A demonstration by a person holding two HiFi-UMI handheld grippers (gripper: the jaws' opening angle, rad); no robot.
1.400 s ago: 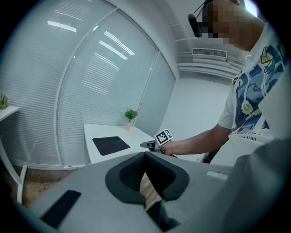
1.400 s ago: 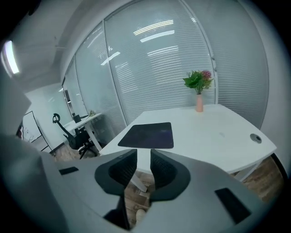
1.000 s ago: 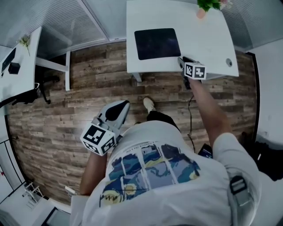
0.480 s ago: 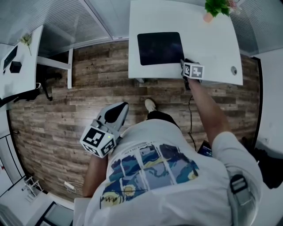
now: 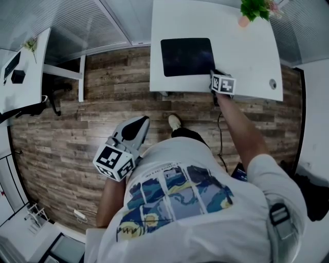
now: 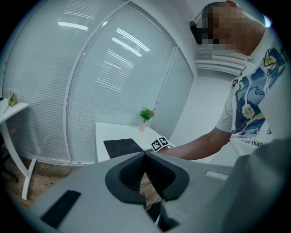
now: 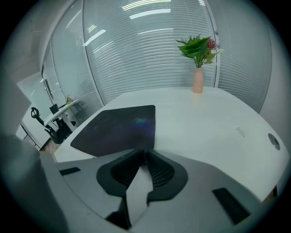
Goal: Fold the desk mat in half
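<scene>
1. Dark mat (image 5: 187,56) lies flat and unfolded on the left part of the white tabletop (image 5: 247,56). Its near edge runs close to the tabletop's near edge.
2. The right gripper (image 5: 213,73) is out on a stretched arm, tips down at the mat's near right corner.
3. Its jaws are a narrow gap apart and have just been closing. The mat's corner edge sits right at the tips, and I can't tell if the pads touch it.
4. The left gripper (image 5: 143,122) is held low at the person's left side, over the wood floor (image 5: 77,133) and well apart from the tabletop.
5. Its jaws are together with nothing between them; floor shows behind the tips.
6. A plant (image 5: 254,9) in a pinkish vase stands at the far right of the tabletop, well apart from the mat.
7. A small round hole (image 5: 272,83) sits near the tabletop's right near edge.
8. The person wears a white printed shirt (image 5: 180,195) and stands at the tabletop's near side, with one shoe (image 5: 174,121) visible on the floor.
9. A second desk (image 5: 23,77), also white, stands off to the left, well apart.
</scene>
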